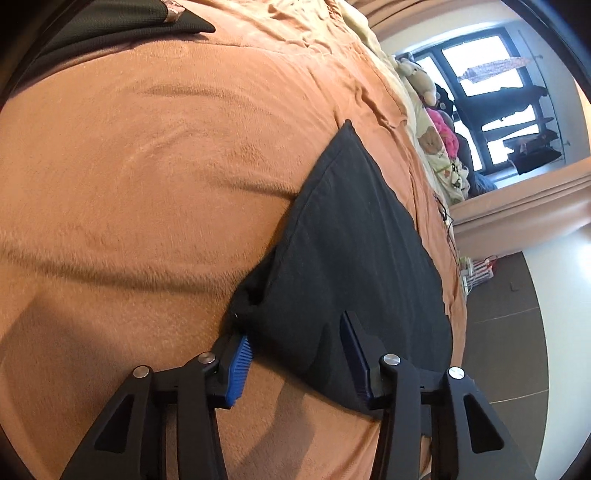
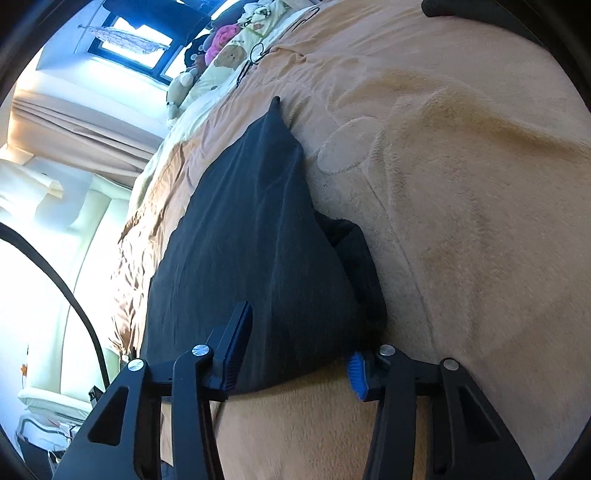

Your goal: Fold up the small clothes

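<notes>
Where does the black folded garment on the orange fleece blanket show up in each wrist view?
Left wrist view: black folded garment runs from right of centre down to the bottom, near end between the left gripper jaws.
Right wrist view: same garment sits left of centre, near end between the right gripper jaws.
Shared landmark: bear-print pillow by the dark-framed window.

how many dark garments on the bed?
2. One black garment lies between both grippers' fingers; another dark garment sits at the blanket's far edge, partly cut off. More may be out of view.
</notes>
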Tool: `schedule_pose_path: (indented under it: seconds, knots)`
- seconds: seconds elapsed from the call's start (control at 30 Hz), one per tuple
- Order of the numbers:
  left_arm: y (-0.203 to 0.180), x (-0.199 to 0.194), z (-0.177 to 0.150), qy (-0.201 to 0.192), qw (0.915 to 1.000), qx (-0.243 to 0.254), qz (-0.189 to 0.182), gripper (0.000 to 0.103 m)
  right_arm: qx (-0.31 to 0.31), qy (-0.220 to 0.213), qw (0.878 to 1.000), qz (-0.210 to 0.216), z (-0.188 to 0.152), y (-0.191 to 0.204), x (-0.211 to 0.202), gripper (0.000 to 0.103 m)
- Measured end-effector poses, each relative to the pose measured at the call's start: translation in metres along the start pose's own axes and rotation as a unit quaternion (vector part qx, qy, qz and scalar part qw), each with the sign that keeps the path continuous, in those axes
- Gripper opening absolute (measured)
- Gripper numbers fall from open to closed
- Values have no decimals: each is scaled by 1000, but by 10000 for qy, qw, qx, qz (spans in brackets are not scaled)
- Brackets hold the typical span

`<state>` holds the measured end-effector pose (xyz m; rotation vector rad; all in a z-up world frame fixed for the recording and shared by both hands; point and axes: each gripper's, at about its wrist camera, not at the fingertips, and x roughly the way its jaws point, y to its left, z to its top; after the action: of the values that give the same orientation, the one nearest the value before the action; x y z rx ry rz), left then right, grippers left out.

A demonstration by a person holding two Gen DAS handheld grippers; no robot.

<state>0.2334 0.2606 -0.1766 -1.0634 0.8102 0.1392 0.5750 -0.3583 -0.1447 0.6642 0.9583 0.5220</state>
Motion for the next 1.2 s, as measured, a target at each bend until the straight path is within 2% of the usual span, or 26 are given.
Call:
schedule_pose_path:
  seconds: [0.13,0.33,0.4,0.43,0.47,0.5,0.57,0.67,0.77,1.2]
  knots:
    - [-2,2,-3,-110,9999,101,54,46,-162,-10,9999,18,-2,3,8,44]
    - [-1,9,3,-234,9995,86,211,36,-205,5,9997,-154,1,10,14,41]
    - [-1,8,3,-262,9994,74,203,32,-152,-6,9994,-295,2,9,13,32]
    - [0,6,2,-284,9993,80,246,27,-116,-26,9993,-344,2,8,13,23]
    - [1,6,2,-289,9990,81,341,16,-91,-55,9992,-382,3,8,11,15]
    - [0,6,3,-280,9989,79,379,11,-91,-71,9991,-399,3,9,11,12]
    - [-2,3,4,-266,9990,54,363,7,-107,-54,9990,-421,5,12,9,4]
    - [-13,-6,4,-380,9982,171,425,6,-139,-104,9991,-398,9,21,1,1]
    - [-21,-17,5,-462,9983,175,303,6,-230,-181,9990,-339,12,31,-12,0]
    - [-42,-59,1,-614,9976,238,224,4,-486,-329,9967,-555,5,67,-50,0]
